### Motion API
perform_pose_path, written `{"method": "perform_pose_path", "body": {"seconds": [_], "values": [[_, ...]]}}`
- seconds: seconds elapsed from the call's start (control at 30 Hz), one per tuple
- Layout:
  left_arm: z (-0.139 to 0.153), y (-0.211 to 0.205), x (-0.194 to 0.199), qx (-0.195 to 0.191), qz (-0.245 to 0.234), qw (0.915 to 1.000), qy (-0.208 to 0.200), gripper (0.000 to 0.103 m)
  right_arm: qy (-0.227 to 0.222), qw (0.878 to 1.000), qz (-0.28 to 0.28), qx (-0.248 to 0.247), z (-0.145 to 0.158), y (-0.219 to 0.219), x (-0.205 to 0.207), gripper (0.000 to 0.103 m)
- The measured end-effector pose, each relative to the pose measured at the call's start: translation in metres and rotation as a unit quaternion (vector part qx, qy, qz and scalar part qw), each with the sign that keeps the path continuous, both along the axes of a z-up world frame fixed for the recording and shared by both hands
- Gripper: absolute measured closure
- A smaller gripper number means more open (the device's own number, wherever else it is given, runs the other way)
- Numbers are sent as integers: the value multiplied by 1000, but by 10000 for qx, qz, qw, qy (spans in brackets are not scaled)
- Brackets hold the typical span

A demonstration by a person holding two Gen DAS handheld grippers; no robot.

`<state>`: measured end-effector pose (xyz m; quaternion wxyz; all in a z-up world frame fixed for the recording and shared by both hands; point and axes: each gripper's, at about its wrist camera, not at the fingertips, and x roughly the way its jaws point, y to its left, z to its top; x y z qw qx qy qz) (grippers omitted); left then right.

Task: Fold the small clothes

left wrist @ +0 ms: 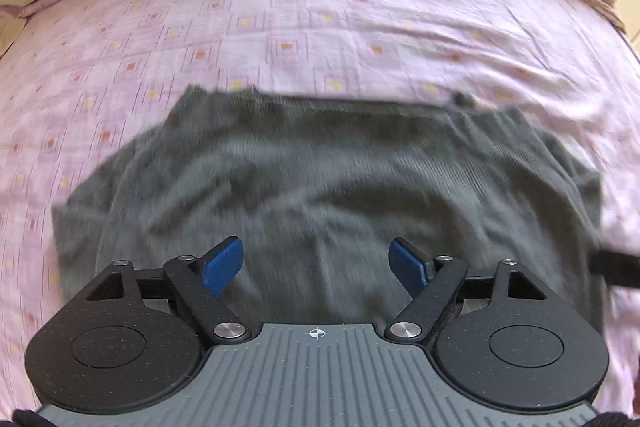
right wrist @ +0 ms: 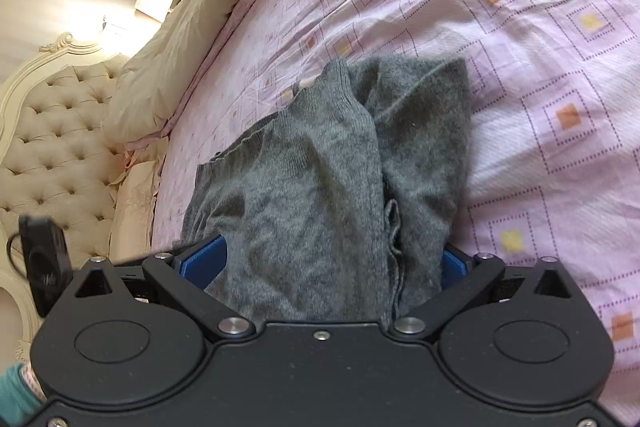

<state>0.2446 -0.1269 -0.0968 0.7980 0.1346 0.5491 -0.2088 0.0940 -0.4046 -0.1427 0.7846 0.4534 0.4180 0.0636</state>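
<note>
One grey sweater (left wrist: 320,179); one pink bedsheet (left wrist: 320,19); two grippers (left wrist: 318,267) (right wrist: 322,261).

Motion-blurred grey sweater (left wrist: 320,187) (right tool's (right wrist: 332,263) far pad mostly hidden).

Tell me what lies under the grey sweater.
The grey sweater lies on a pink patterned bedsheet, which shows all around it. Whatever lies directly beneath the knit is covered; the right gripper has fabric bunched between its fingers.

A grey knitted sweater (left wrist: 320,179) is lying rumpled on the pink patterned bed sheet (left wrist: 320,7), one part bunching up in folds.
</note>
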Motion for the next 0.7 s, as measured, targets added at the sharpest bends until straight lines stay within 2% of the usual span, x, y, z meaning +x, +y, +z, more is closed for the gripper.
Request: {"method": "perform_pose_path", "body": {"seconds": [0.2,0.3,0.43,0.47,0.6,0.63,0.7], "values": [[-16,9,-42,291,-152,9990,299,23,51,9999,93,-98,5,6,-15,1],[-21,15,-46,323,-82,9991,271,23,31,10000,23,-21,3,5,-20,1],[-10,10,-42,317,37,9991,280,24,97,9998,-118,153,-1,0,-18,3],[-5,12,-42,279,73,9993,225,24,113,9998,-124,109,0,0,-17,8],[12,22,-48,115,134,9998,111,24,241,9995,-187,-27,-3,-1,-16,45],[15,26,-49,90,132,9998,92,24,272,9994,-225,7,-5,-3,-17,49],[16,32,-51,51,131,9999,64,24,355,9989,-294,0,-9,-6,-19,65]]}}
